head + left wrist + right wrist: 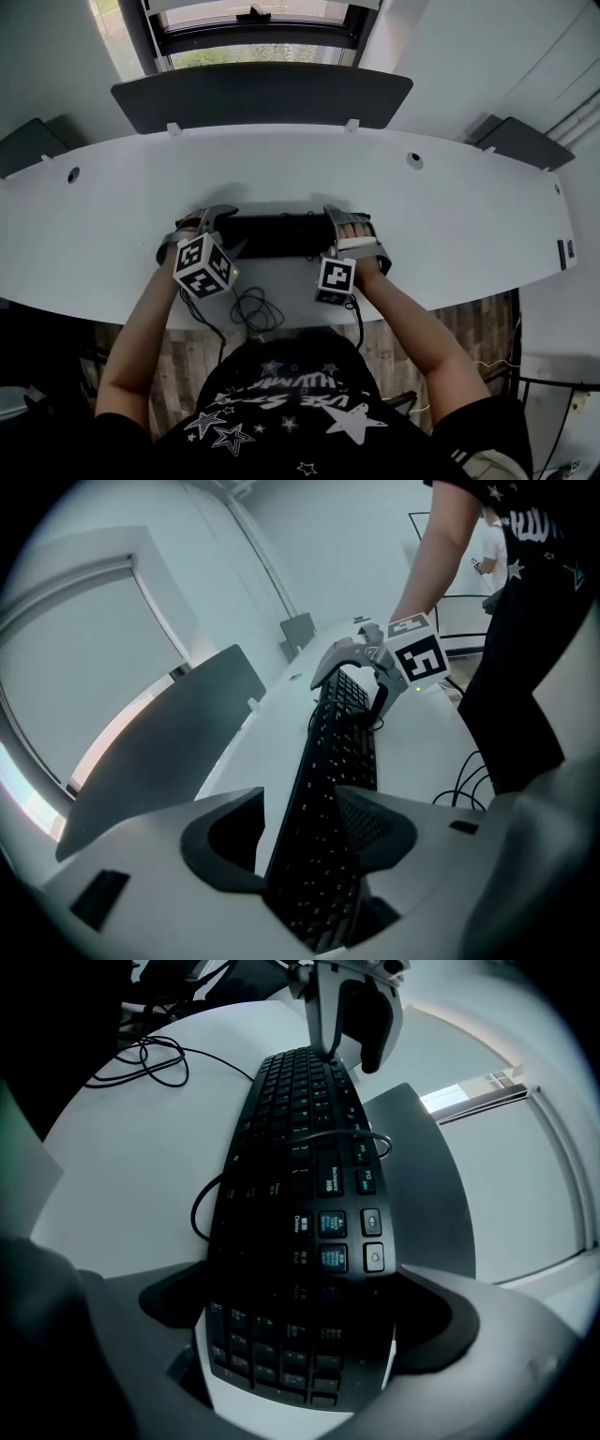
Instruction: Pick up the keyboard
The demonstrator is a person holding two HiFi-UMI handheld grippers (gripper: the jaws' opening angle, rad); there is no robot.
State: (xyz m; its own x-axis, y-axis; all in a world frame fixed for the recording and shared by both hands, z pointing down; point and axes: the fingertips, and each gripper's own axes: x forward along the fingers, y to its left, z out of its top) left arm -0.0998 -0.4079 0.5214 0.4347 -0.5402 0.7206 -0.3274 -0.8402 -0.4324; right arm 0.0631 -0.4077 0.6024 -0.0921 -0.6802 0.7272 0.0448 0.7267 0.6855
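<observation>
A black keyboard (277,234) lies lengthwise near the front edge of the white desk (450,206), with a gripper at each end. My left gripper (217,225) is rolled on its side. In the left gripper view its jaws (300,799) stand wide around the keyboard (342,752), which runs edge-on between them, with a strip of desk showing beside one jaw. My right gripper (342,225) straddles the number-pad end. In the right gripper view both jaw tips (298,1269) sit against the front and back edges of the keyboard (300,1176).
The keyboard's black cable (253,309) coils off the desk's front edge in front of the person. A dark divider panel (262,94) stands along the desk's far edge under a window. Round cable holes (414,159) mark the desk top.
</observation>
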